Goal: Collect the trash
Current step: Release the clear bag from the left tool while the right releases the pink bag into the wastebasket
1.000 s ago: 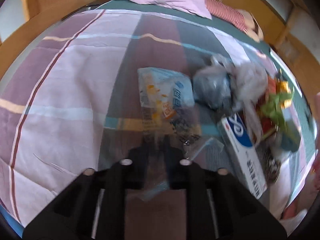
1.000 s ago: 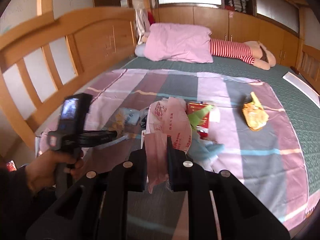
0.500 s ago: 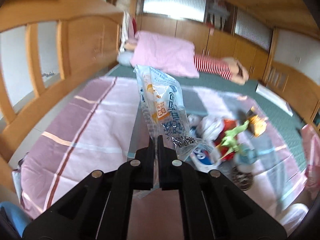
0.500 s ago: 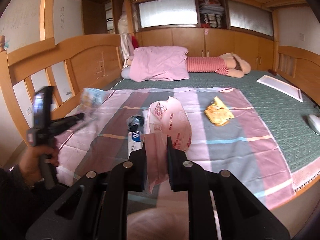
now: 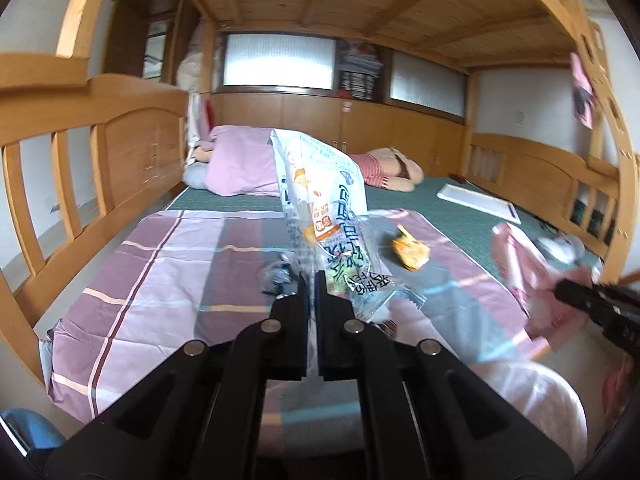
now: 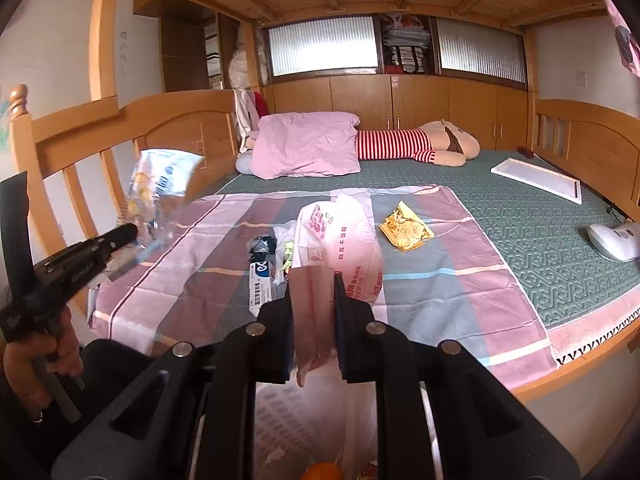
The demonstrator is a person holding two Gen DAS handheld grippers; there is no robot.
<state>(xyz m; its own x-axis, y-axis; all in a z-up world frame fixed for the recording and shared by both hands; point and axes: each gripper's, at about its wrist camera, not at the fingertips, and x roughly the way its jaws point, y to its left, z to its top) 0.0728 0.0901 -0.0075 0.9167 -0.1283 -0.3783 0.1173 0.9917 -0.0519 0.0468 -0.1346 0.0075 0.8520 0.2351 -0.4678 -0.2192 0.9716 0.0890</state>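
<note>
My left gripper [image 5: 311,280] is shut on a clear snack wrapper [image 5: 324,208] and holds it upright in the air off the near edge of the bed; the wrapper also shows in the right wrist view [image 6: 156,192] at the left gripper's tip [image 6: 130,232]. My right gripper [image 6: 312,280] is shut on a pink paper bag [image 6: 340,240], also seen at the right in the left wrist view [image 5: 520,264]. On the striped sheet [image 6: 440,280] lie a yellow wrapper [image 6: 404,226], a white and blue box [image 6: 262,284] and a dark crumpled bag [image 6: 262,246].
A white trash bin with a liner [image 6: 304,432] stands below my right gripper at the bed's near edge. A pink pillow [image 6: 308,144] and a striped plush toy [image 6: 416,144] lie at the far end. Wooden rails [image 6: 80,152] bound the bed.
My left gripper has lifted the clear wrapper off the sheet and drawn back from the bed. My right gripper, still holding the pink bag, has also drawn back, to above the bin.
</note>
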